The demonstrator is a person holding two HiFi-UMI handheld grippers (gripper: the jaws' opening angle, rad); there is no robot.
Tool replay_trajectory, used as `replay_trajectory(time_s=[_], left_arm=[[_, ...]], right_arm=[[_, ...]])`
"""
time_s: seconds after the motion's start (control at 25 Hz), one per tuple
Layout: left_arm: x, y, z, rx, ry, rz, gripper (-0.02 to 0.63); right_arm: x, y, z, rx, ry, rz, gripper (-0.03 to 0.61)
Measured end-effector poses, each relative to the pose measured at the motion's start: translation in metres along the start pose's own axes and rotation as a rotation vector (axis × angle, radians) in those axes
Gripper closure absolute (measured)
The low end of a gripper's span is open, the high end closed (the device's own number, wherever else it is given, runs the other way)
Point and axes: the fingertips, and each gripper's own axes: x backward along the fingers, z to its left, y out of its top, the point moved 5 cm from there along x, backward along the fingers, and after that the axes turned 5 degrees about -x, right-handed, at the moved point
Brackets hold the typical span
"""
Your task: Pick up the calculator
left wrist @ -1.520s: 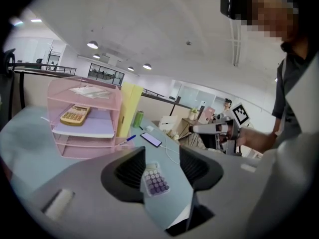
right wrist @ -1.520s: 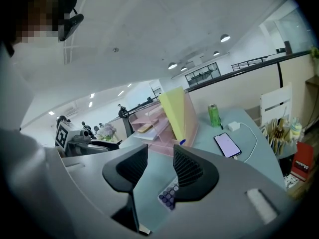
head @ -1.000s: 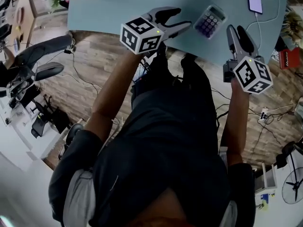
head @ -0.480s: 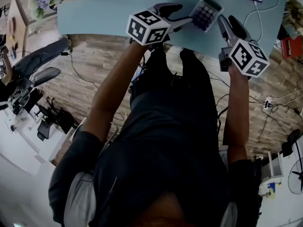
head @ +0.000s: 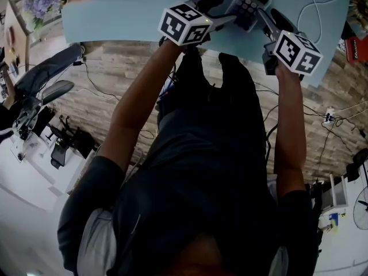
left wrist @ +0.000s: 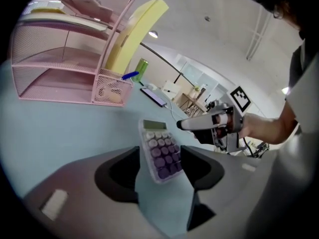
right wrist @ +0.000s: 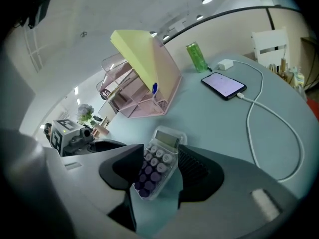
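Observation:
The calculator (head: 248,6), a clear case with purple and white keys, lies flat on the pale blue table (head: 126,10). My left gripper (head: 223,11) reaches it from the left, open, with its lower fingertip at the calculator's left edge. My right gripper (head: 268,16) comes in from the right, also open. In the left gripper view the calculator (left wrist: 160,151) has its near end between the spread jaws of the left gripper (left wrist: 160,176). The right gripper view shows the calculator (right wrist: 157,161) likewise between the open jaws of the right gripper (right wrist: 160,174). Neither pair presses on it.
A pink mesh organiser (left wrist: 65,68) with a yellow folder (left wrist: 132,34) stands behind the calculator. A phone (right wrist: 223,85) on a white cable (right wrist: 269,118) and a green bottle (right wrist: 198,57) lie further right. An office chair (head: 52,68) stands on the floor at the left.
Both grippers have moved forward over the table and closed in on the calculator from either side. The calculator stays on the table.

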Motion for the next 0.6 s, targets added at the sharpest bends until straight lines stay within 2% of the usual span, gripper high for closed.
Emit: replay_trajectory(time_s=[0.6], left_arm=[[-0.024, -0.005, 0.007, 0.021, -0.006, 0.044, 0.337]], right_arm=[[-0.026, -0.022, -0.017, -0.042, -0.006, 0.052, 0.38]])
